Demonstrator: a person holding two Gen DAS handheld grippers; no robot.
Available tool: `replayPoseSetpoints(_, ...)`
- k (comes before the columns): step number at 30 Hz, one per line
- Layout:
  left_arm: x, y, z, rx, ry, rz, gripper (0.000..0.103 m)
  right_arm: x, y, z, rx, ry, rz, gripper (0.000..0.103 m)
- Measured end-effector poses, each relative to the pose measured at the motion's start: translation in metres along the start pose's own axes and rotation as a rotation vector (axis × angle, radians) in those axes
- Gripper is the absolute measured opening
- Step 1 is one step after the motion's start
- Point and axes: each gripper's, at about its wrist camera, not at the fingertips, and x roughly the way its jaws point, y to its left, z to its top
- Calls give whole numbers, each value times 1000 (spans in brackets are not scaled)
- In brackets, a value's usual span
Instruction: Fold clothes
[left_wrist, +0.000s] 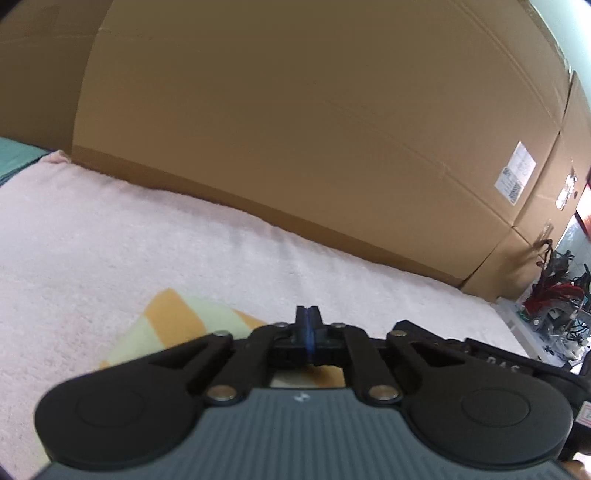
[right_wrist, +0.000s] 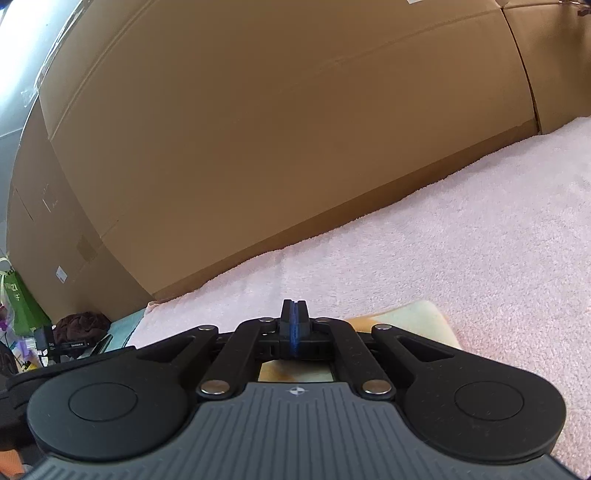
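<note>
On pink towel, orange-and-pale striped garment lies just under both grippers, looks compact, maybe folded; most of it hidden, so stage unclear. Left gripper clenched, nothing between fingers; right gripper same. Behind: cardboard boxes along towel edge; nothing blocks garment.

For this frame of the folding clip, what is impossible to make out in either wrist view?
- Striped garment: in the left wrist view the left gripper body covers most of it, so its type and fold state are unknown. The right gripper does the same in the right wrist view.
- Whether the closed fingers pinch cloth: hidden below the fingertips in both views.
- Label on the cardboard box: print too small.
- Clutter at the right edge of the left wrist view: cut off and blurred.
</note>
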Motion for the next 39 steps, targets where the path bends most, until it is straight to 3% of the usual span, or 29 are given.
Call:
replayPoseSetpoints(8,3,3,2,19,-23,48,8,-9,1,-3,-16,6,-25,0)
replayPoseSetpoints(13,-9,-4,-4,102,-55,164,8,-18,10,-9,-78,-3,-81,0)
replayPoseSetpoints(16,-7,8,0,69,-33,156,9,-14,10,-9,-92,17,-89,0)
replayPoseSetpoints(17,-3,6,0,99,-31,180,9,-12,10,-8,-96,24,-93,0)
replayPoseSetpoints(22,-7,-4,3,118,-23,197,6,-13,32,1,-208,35,-179,0)
replayPoseSetpoints(23,-11,-9,7,113,-24,174,6,-19,41,4,-226,-14,-174,8)
replayPoseSetpoints(25,-20,-22,12,153,-55,167,7,-20,66,5,-342,-66,-178,8)
replayPoseSetpoints(27,-20,-25,12,162,-74,235,11,-3,82,-1,-418,-40,-176,8)
replayPoseSetpoints(30,-3,-13,7,145,-19,291,10,27,85,-20,-535,40,-240,8)
replayPoseSetpoints(31,2,-13,4,201,-18,323,11,37,83,-26,-562,77,-258,7)
replayPoseSetpoints(34,3,-16,-2,314,-29,345,10,26,64,-18,-457,67,-263,5)
replayPoseSetpoints(38,7,2,6,249,8,256,10,12,40,-9,-317,54,-267,0)
replayPoseSetpoints(39,7,2,5,255,8,253,10,7,31,-9,-264,48,-230,0)
